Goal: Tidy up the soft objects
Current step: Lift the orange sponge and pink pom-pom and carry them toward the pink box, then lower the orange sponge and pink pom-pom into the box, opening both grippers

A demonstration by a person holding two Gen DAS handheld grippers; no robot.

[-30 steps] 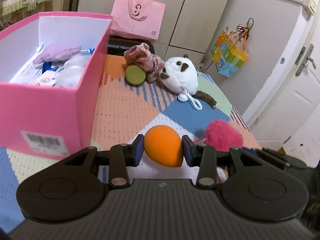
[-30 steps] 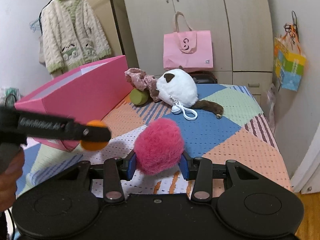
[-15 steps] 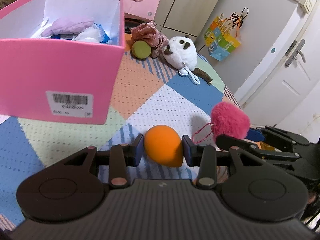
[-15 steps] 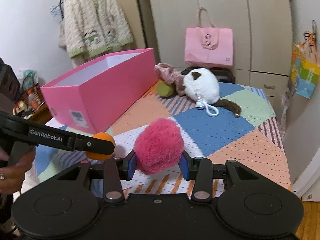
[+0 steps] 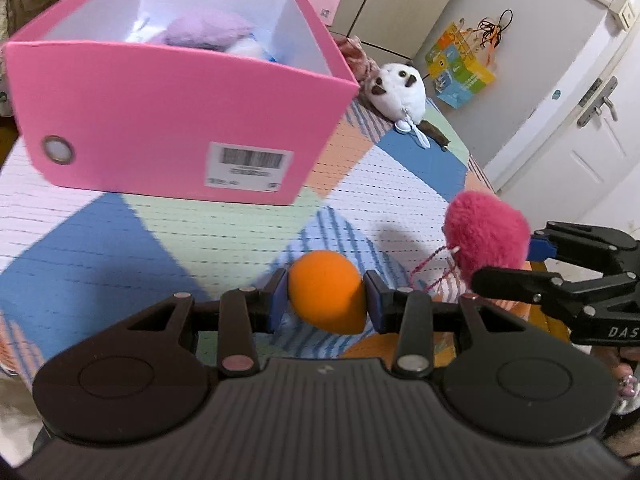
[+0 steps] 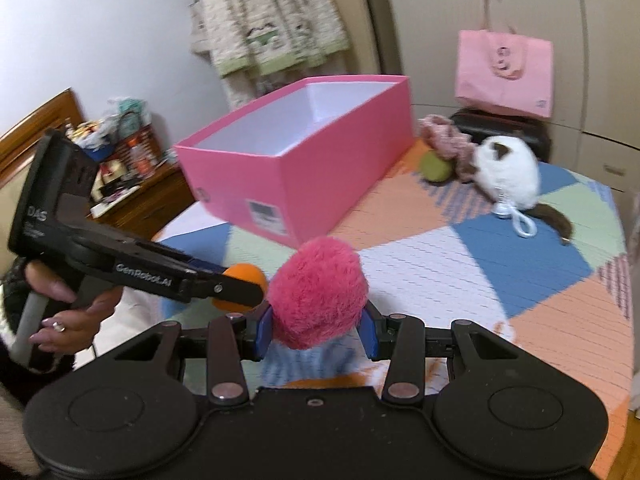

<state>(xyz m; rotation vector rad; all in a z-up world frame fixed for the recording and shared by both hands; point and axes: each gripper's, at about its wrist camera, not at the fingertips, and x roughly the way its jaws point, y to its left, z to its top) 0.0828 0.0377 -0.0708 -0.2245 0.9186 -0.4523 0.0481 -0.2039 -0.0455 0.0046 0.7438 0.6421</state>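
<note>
Left wrist view: looks forward and down along its own fingers, close to the short labelled end of the pink box (image 5: 180, 120), slightly above its rim. Right wrist view: further from the box, off its near corner, facing along its long side. Shared: the box, the patchwork cover (image 6: 460, 264) beside it, the white plush (image 5: 398, 90) beyond it.

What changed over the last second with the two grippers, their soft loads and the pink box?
Both grippers carried their loads back toward the near end of the pink cardboard box. The left gripper keeps the orange egg-shaped sponge clamped; the right gripper keeps the fluffy magenta pom-pom. Nothing was released. The white plush panda, green ball and box stayed put.
</note>
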